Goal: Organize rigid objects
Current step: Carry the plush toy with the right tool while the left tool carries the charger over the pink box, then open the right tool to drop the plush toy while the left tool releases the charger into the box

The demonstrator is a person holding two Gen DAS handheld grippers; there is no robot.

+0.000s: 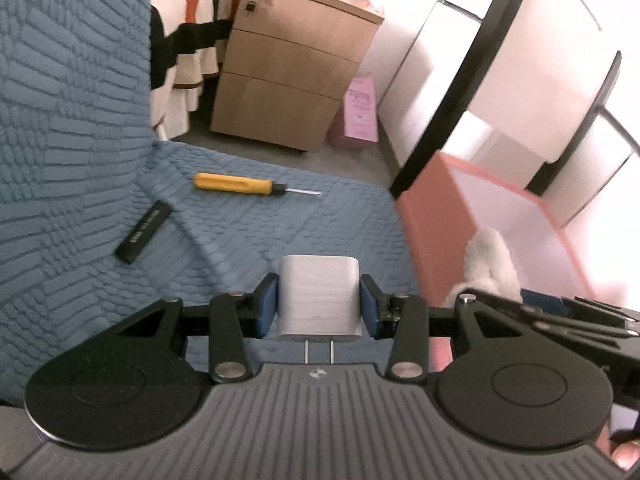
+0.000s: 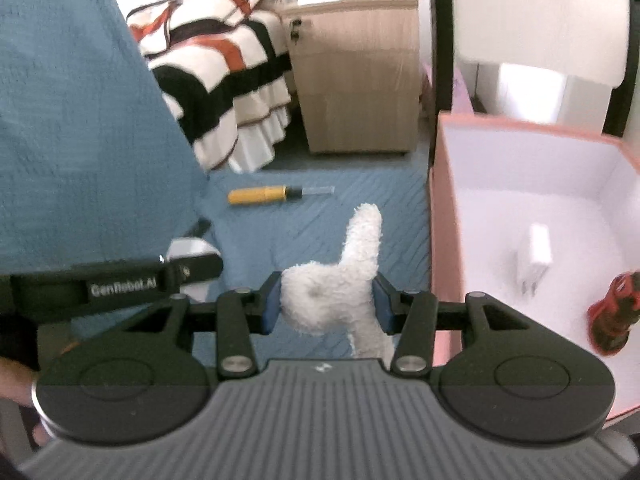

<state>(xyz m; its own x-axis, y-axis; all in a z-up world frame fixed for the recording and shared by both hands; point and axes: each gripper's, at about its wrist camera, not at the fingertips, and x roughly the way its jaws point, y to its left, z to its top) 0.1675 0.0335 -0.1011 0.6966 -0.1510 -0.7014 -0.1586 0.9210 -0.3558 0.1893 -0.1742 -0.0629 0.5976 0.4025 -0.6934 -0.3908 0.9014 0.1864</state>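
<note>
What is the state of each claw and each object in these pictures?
Left claw: shut on white charger.
Right claw: shut on white plush toy.
Screwdriver: lying flat on blue cover.
Black bar: lying flat.
Pink box: open, holding a second charger and a red item.

A blue quilted cover [image 1: 80, 128] spreads across the foreground and rises in a fold on the left. Beyond it stands a light wood drawer cabinet [image 1: 288, 68] with a lock on its top drawer and clutter on top, on a grey floor [image 1: 360, 152], beside a bed draped in a cream, black and orange blanket [image 2: 216, 80]. White walls [image 1: 540, 60] crossed by black bands [image 1: 460, 80] glare with bright light on the right.
</note>
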